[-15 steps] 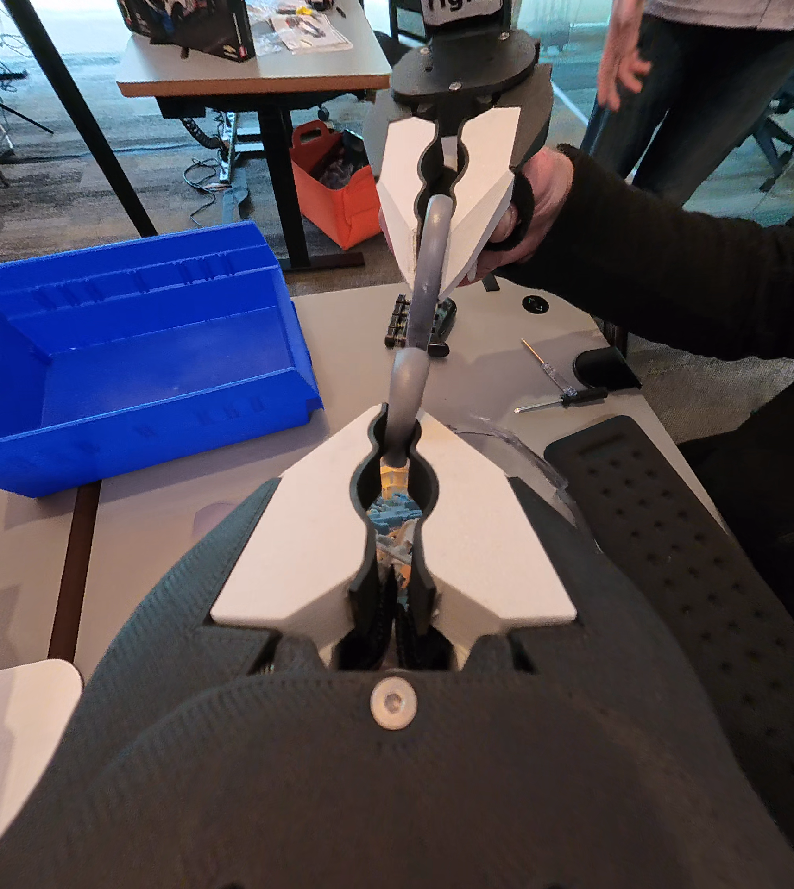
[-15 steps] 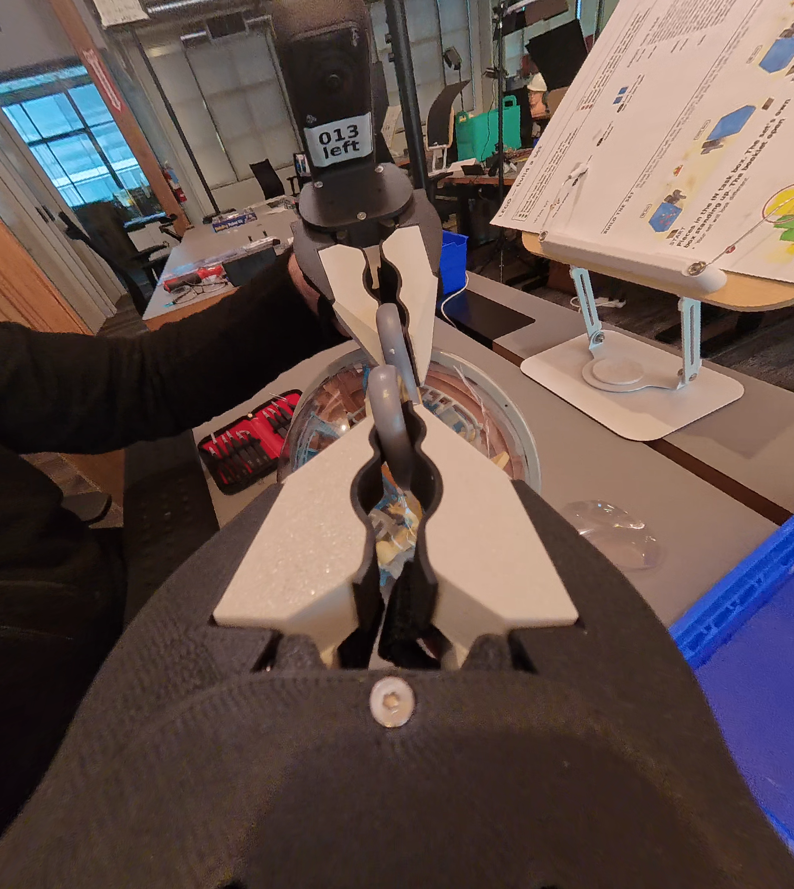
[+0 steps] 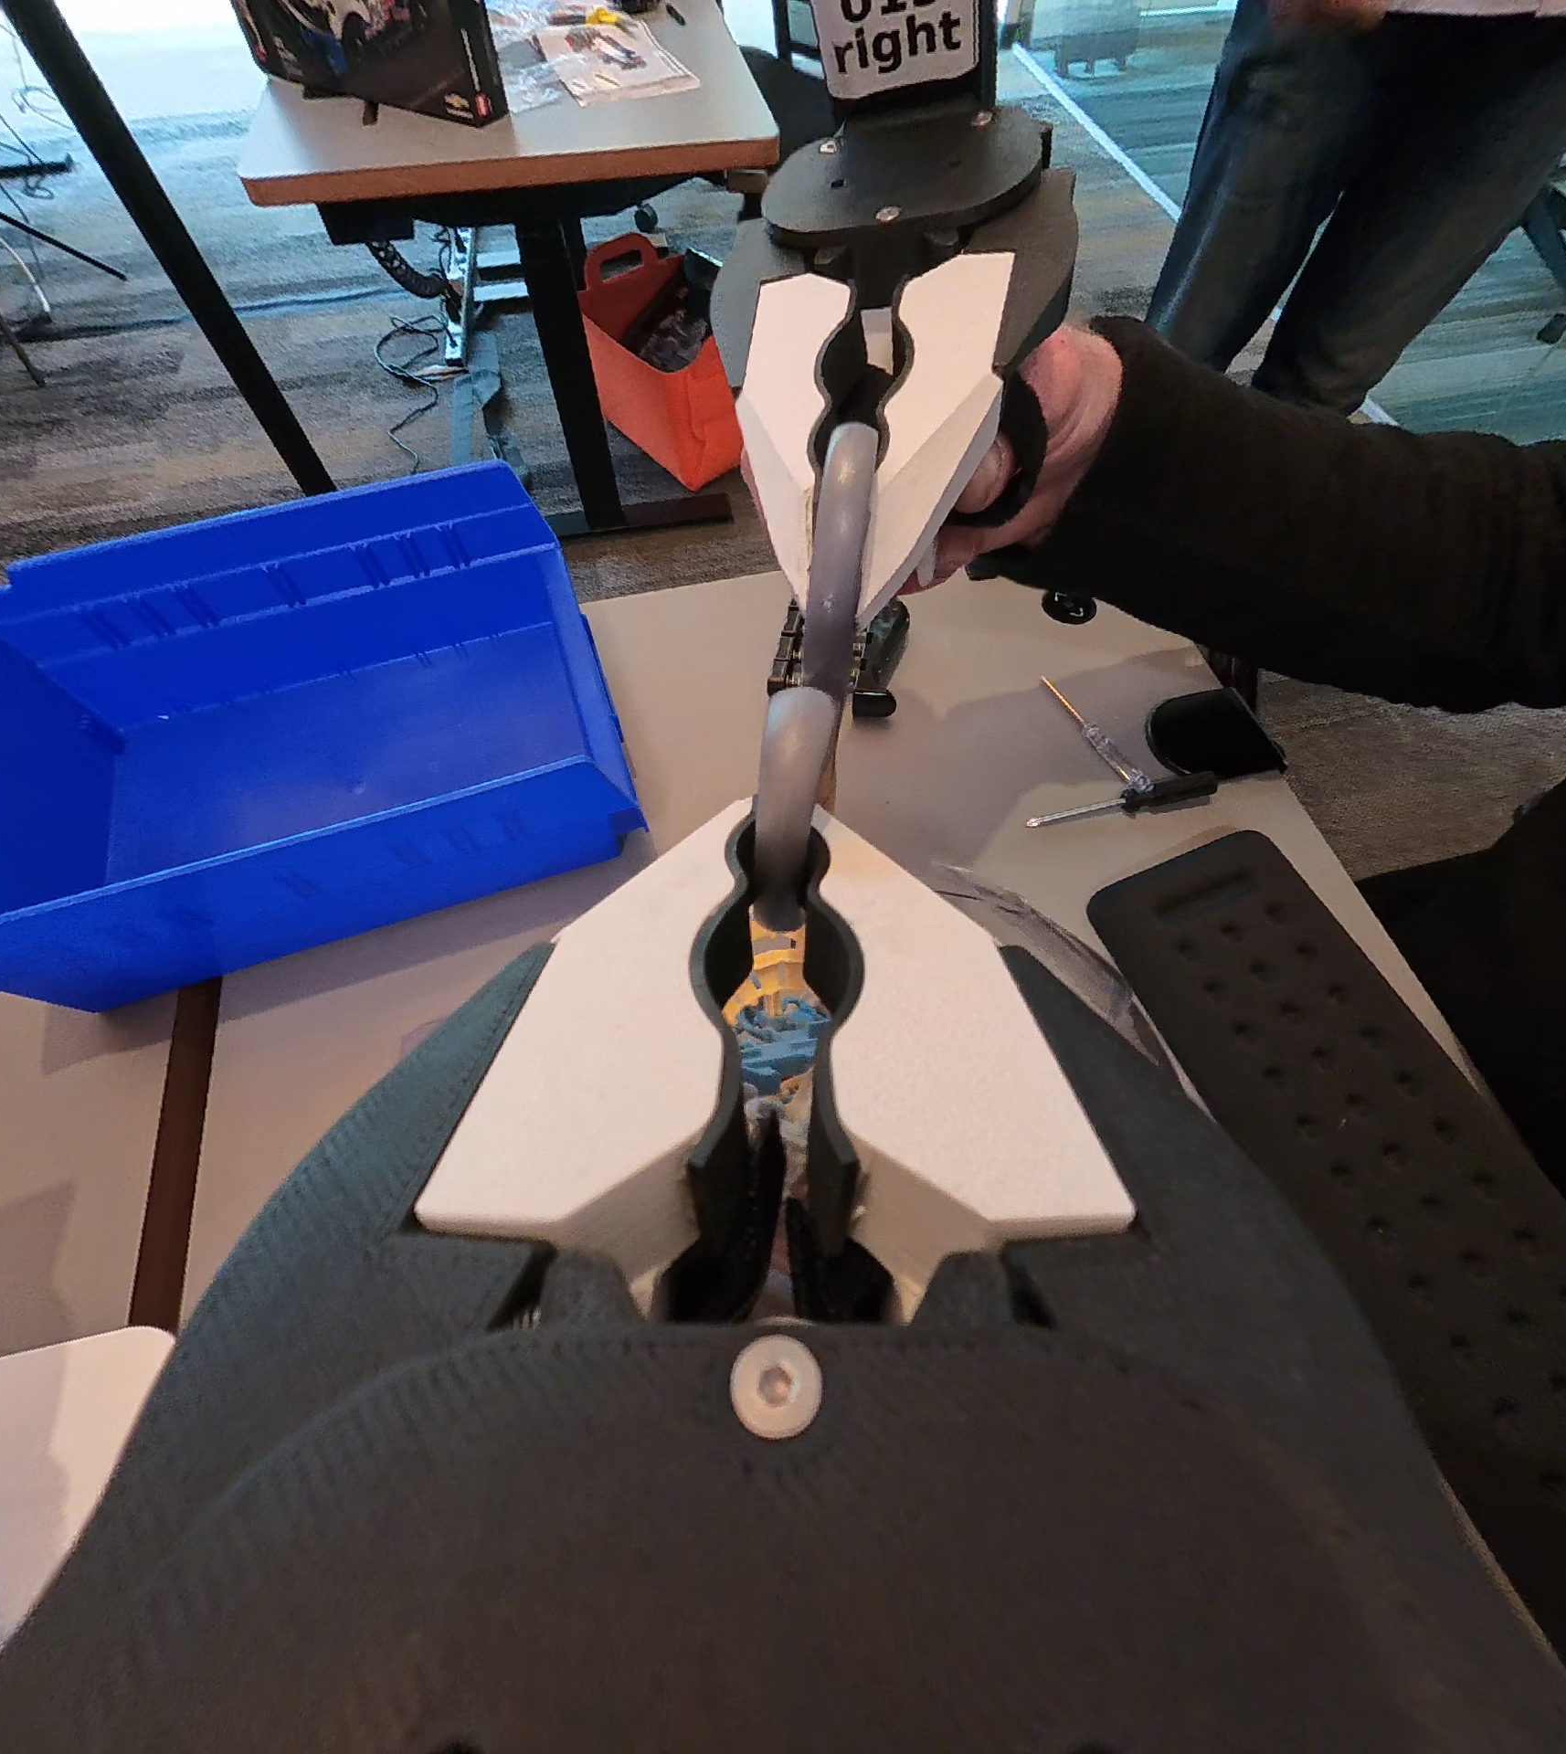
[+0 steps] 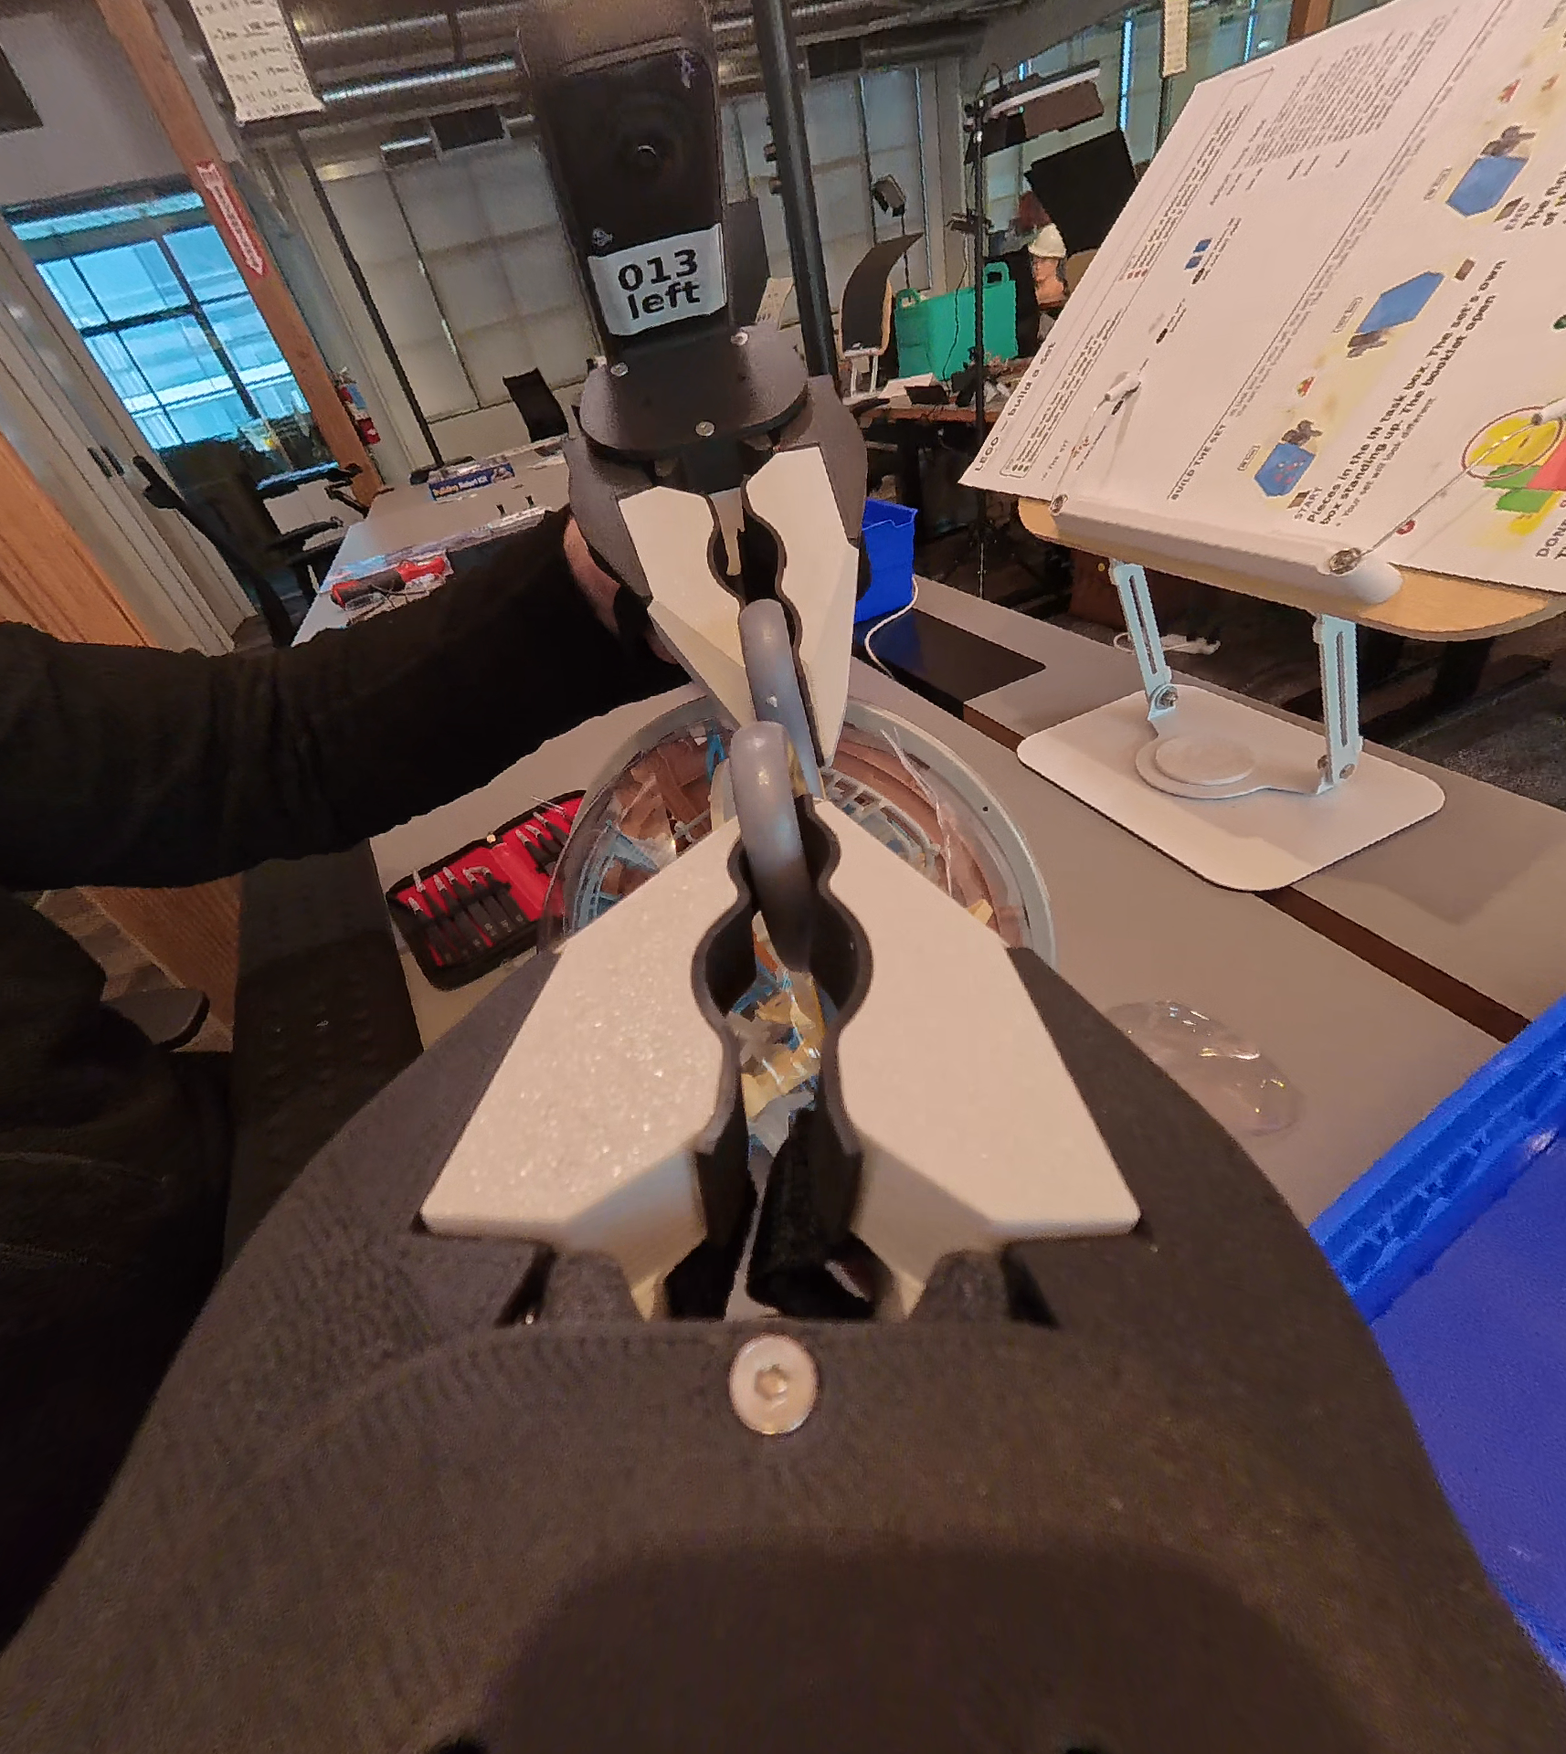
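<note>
Left hand-held gripper [image 3: 784, 854]: white wedge-shaped fingers are being kept closed on one grey curved plastic piece [image 3: 787, 797], which is being gripped at the finger tips and is projecting forward and upward.

Right hand-held gripper [image 4: 784, 854]: white fingers are likewise being kept closed on a second grey curved plastic piece [image 4: 774, 816], which is being gripped at the tips. In the left wrist view this gripper is being seen opposite, tips pointing down toward the left one, and is being held by a hand [image 3: 1059, 446] in a black sleeve.

The two grey pieces are being held end to end between the opposed grippers, above the worktop; whether they are touching or merely overlapping cannot be told.

Directly below both grippers: a round clear container with a pale rim [image 4: 998, 835], in which small blue, yellow and tan parts are lying.

Left of the left gripper: a large open blue plastic bin [image 3: 286, 721], resting on the grey worktop [image 3: 950, 759].

Ahead and right of the left gripper: two small screwdrivers [image 3: 1130, 788], lying crossed on the worktop, and a black perforated mat [image 3: 1387, 1139].

Ahead and right of the right gripper: a white stand carrying a printed instruction sheet [image 4: 1330, 285].

Left of the right gripper: a red and black tool case [image 4: 475, 892], lying open.
</note>
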`<act>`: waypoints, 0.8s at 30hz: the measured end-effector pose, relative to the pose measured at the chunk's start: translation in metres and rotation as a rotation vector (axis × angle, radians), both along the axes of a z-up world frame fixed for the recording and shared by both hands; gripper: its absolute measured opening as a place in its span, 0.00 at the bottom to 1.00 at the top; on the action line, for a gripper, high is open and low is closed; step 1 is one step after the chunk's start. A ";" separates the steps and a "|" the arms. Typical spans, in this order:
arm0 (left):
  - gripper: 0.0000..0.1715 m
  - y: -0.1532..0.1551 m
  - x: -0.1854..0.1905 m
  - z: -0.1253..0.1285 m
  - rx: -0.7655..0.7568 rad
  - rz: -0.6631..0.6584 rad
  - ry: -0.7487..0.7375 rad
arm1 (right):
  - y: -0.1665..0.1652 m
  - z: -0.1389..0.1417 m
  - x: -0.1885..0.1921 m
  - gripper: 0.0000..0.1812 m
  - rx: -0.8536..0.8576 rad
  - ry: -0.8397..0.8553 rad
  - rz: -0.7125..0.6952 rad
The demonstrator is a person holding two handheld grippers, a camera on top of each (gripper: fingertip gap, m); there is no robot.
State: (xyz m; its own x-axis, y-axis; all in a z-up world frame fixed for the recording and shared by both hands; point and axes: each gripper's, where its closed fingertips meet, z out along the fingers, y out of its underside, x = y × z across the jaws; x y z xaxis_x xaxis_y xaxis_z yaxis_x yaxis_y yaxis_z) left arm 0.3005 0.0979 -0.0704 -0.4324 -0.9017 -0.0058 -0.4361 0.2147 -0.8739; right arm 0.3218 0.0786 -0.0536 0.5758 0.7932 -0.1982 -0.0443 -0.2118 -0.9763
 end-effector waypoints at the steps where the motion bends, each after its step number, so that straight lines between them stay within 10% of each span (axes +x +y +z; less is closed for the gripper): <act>1: 0.00 0.000 0.000 0.001 0.001 0.002 -0.008 | 0.001 0.001 -0.001 0.00 -0.002 -0.007 0.002; 24: 0.00 0.015 -0.002 0.018 0.207 0.148 0.027 | 0.026 0.017 -0.021 0.00 -0.078 -0.199 0.008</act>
